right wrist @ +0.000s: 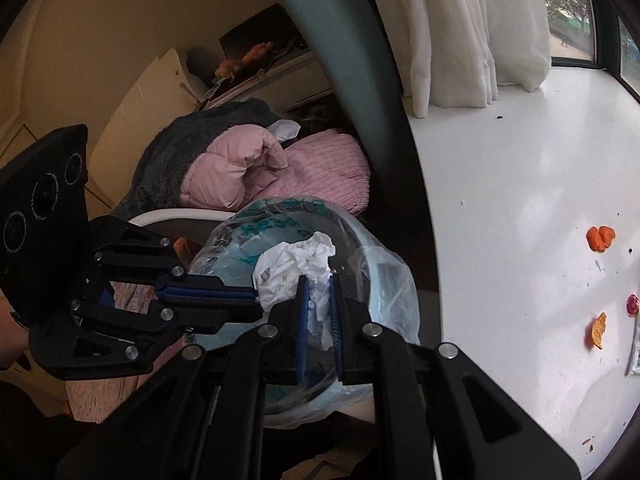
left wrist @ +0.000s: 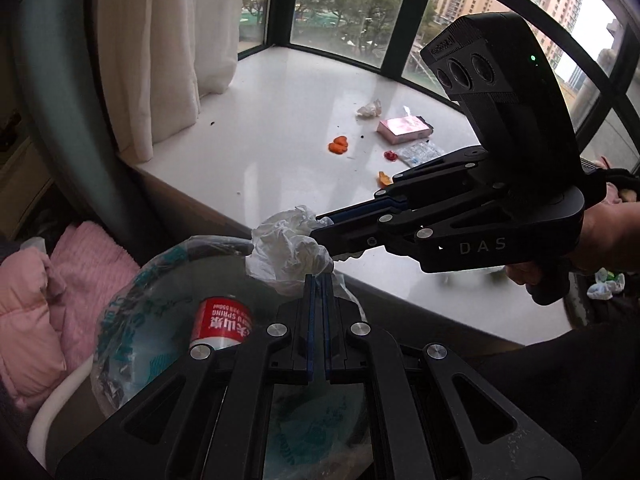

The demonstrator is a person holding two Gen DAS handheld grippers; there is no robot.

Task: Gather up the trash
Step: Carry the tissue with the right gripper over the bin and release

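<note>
**Crumpled tissue held over the lined bin**

Your right gripper (right wrist: 318, 280) is clamped on a crumpled white tissue (right wrist: 294, 270): its blue pads pinch the lower folds, nearly closed, and the wad bulges out above and to the left of the tips. In the left wrist view the same gripper (left wrist: 320, 226) reaches in from the right of the frame, and the tissue (left wrist: 286, 246) hangs at its tip, right at the rim of the trash bin (left wrist: 120, 304).

Your left gripper (left wrist: 319, 280) is fully closed, pads together. Its tips sit against the lower edge of the tissue; whether they pinch any of it you cannot tell from these views. In the right wrist view it (right wrist: 256, 298) comes in from the left, its tip meeting the wad.

The bin, lined with a clear bag printed in teal, fills the lower left of the left wrist view. A red-labelled bottle (left wrist: 222, 322) lies inside it.

More litter sits on the white window ledge (left wrist: 280, 92) in the centre right of that frame: another tissue ball (left wrist: 370, 109), a pink box (left wrist: 404, 129), an orange peel (left wrist: 339, 145) and a small wrapper (left wrist: 420, 152).
</note>
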